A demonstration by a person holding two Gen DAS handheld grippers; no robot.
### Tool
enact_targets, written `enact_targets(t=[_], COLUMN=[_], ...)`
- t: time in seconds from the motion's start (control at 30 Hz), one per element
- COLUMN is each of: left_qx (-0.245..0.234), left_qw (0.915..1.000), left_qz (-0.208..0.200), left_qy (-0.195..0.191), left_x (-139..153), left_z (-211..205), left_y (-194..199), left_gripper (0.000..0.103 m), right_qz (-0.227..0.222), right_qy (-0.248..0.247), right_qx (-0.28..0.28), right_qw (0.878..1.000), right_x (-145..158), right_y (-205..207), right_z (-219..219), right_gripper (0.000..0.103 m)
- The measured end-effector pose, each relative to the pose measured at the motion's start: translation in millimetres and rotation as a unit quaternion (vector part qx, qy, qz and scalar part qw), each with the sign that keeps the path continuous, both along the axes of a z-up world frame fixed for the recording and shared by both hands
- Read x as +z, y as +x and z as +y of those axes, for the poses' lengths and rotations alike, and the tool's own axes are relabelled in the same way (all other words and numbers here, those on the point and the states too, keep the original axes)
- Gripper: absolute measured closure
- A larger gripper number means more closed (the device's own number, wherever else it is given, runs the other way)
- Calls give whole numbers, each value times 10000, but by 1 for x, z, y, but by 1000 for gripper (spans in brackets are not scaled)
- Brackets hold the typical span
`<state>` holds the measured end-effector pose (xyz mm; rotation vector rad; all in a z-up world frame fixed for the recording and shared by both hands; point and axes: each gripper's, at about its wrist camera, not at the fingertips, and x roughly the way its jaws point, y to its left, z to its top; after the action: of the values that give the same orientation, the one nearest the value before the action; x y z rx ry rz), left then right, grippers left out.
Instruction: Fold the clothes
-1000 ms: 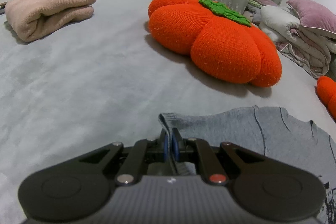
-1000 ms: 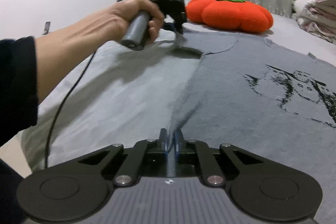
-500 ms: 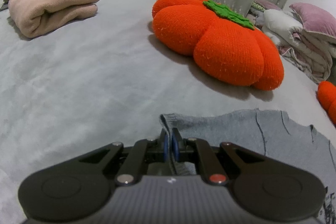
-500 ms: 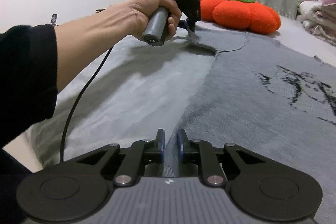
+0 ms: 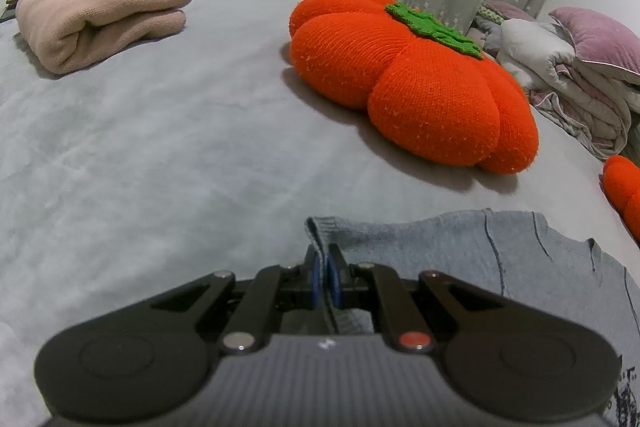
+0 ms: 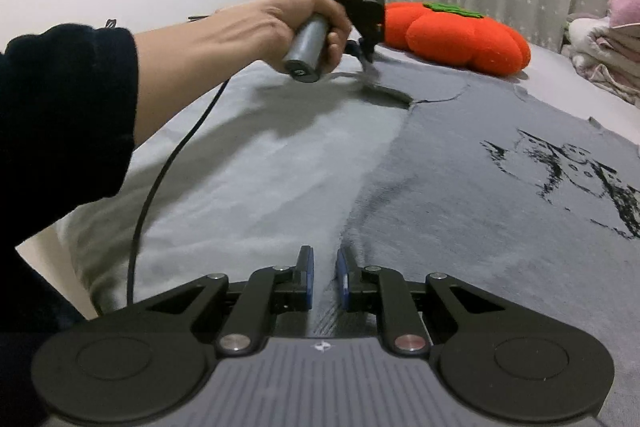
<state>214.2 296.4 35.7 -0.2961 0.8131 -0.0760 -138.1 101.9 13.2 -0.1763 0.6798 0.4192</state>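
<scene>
The left claw (image 5: 324, 269) is clenched on the far corner of the grey sweater (image 6: 500, 195) spread on the bed (image 5: 160, 155); the right claw (image 6: 322, 267), jaws just parted, stands released around the near hem.

Grey sweater (image 6: 500, 195) with black print, orange pumpkin cushion (image 5: 412, 83), pink folded garment (image 5: 100, 15)
</scene>
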Motion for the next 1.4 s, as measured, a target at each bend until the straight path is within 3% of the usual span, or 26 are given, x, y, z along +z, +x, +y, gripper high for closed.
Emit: enact_targets(t=[0.37, 0.8, 1.03, 1.17, 1.3, 1.4], left_qx=[17, 8, 11, 22, 61, 92], left_qw=[10000, 9999, 9999, 9999, 9999, 9999], left_qz=[35, 70, 94, 93, 75, 42], left_qy=[31, 106, 128, 137, 96, 52], left_x=[-1, -3, -4, -4, -2, 1], left_z=[-1, -4, -5, -5, -5, -5], left_y=[1, 3, 3, 3, 3, 3], left_gripper=[97, 97, 97, 97, 97, 97], right_qz=[-49, -57, -3, 155, 294, 223], right_qy=[-374, -44, -373, -206, 438, 560], right_qx=[5, -124, -46, -109, -157, -156], right_qw=[9993, 9999, 9993, 9996, 9985, 9981], right_x=[-5, 9, -2, -2, 6, 10], right_y=[-1, -10, -10, -4, -4, -7], right_z=[7, 1, 8, 3, -11, -12], right_gripper=[93, 94, 94, 99, 99, 99])
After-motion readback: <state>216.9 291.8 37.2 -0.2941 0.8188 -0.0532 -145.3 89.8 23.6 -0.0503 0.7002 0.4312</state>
